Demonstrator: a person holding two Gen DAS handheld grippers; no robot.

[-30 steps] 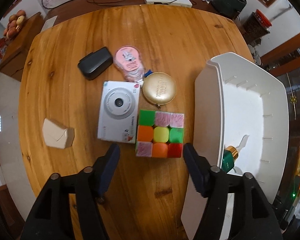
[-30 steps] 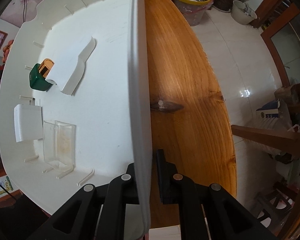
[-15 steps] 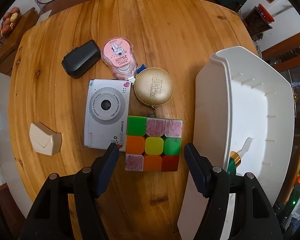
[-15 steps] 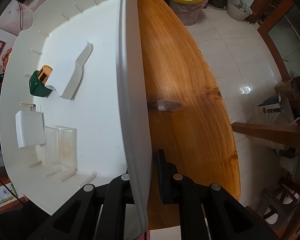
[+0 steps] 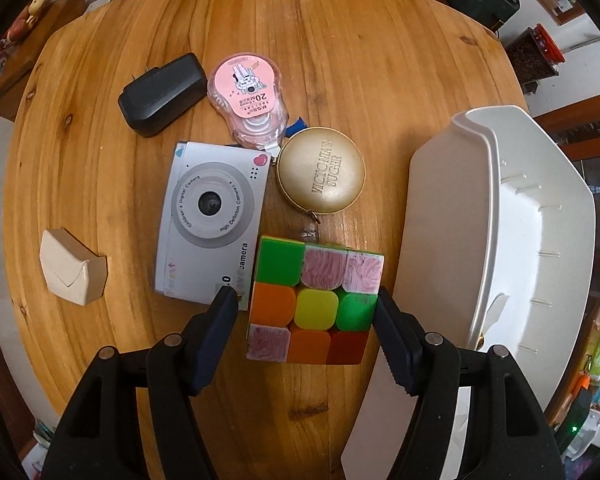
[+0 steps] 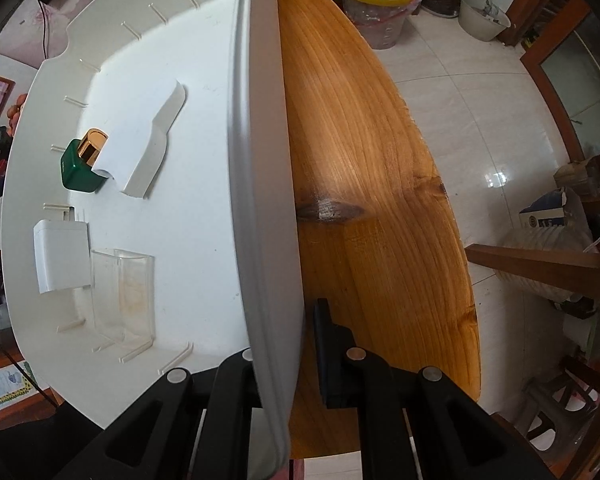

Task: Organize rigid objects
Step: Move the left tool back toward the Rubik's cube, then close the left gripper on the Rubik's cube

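Round wooden bench [image 5: 360,60] over a pale tiled floor [image 6: 480,92], with a yellow-rimmed bin [image 6: 378,4] at the far side. On the bench: a black charger [image 5: 162,94], a pink tape dispenser [image 5: 248,102], a white toy camera [image 5: 212,220], a gold round case [image 5: 322,170], a beige box [image 5: 72,266].

Puzzle cube [image 5: 314,300] near the middle, between the left gripper [image 5: 304,306] fingers, held apart, flanking its sides, contact unclear.

Right gripper [image 6: 284,332] fingers clamped on the white tray [image 6: 260,160] wall.
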